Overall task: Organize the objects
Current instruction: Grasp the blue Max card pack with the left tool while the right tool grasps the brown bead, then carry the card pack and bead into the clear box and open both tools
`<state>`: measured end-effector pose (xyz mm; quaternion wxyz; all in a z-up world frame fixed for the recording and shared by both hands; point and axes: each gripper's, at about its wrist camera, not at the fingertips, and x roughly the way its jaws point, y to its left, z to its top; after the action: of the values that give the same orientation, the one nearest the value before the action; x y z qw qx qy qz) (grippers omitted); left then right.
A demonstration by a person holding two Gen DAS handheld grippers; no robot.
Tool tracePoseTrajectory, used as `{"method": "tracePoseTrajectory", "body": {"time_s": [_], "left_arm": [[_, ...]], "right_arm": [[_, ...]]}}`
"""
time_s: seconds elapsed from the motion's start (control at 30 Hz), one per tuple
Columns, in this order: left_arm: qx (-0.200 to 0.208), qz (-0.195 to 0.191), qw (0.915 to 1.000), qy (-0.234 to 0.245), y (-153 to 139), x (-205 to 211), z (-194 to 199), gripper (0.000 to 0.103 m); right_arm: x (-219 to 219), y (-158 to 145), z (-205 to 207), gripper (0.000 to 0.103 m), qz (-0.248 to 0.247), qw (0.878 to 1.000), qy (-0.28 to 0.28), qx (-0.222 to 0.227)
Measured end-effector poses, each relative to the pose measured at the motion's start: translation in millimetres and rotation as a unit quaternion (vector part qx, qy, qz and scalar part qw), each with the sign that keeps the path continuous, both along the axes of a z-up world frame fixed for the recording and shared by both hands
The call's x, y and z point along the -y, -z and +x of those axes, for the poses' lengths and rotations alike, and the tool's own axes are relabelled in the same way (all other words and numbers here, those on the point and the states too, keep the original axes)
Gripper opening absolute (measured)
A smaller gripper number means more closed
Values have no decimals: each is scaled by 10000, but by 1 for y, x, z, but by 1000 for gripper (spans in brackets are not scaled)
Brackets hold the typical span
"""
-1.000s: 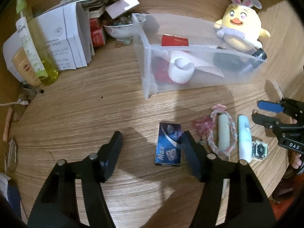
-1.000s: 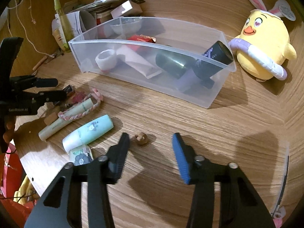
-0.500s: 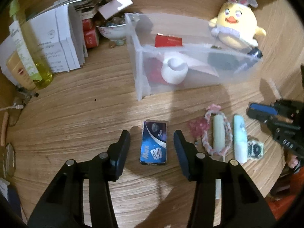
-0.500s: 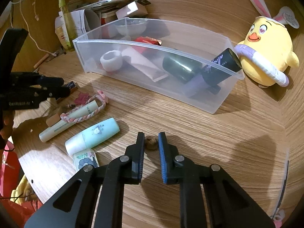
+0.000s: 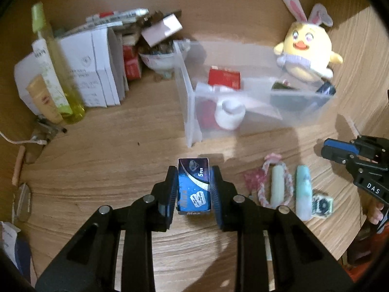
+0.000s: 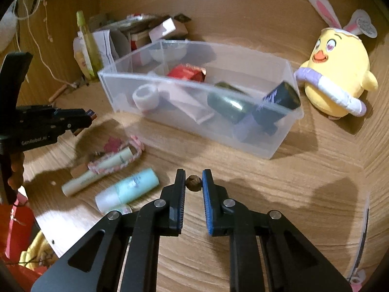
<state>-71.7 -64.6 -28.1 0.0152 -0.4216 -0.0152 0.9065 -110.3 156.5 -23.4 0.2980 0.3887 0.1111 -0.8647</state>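
We see warm, yellowish indoor light in both views, brightest on the wooden desk (image 5: 102, 150) at centre and fading into dark vignetted corners. In the right wrist view, soft broad shadows spread across the wood at left and lower right. Fisheye bending curves the wood grain strongly toward the edges. The clear bin (image 6: 279, 143) and plush chick (image 5: 307, 48) look smeared with motion blur, and the papers (image 5: 94, 73) at upper left are soft.

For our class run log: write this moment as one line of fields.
left claw: closing on blue razor-blade box | right claw: shut on small brown object | clear bin: awaiting both
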Motion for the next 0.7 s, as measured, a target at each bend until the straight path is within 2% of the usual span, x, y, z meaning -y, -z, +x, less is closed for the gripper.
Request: {"method": "tracePoseTrajectory", "body": {"time_s": [0.47, 0.7], "left_arm": [[-733, 349, 9967, -52, -52, -14, 0, 27], [-993, 403, 9942, 33, -73, -24, -9, 27]], "right_arm": [[4, -43, -3, 13, -570, 9972, -119, -476], [7, -62, -9, 13, -709, 9948, -124, -720]]}}
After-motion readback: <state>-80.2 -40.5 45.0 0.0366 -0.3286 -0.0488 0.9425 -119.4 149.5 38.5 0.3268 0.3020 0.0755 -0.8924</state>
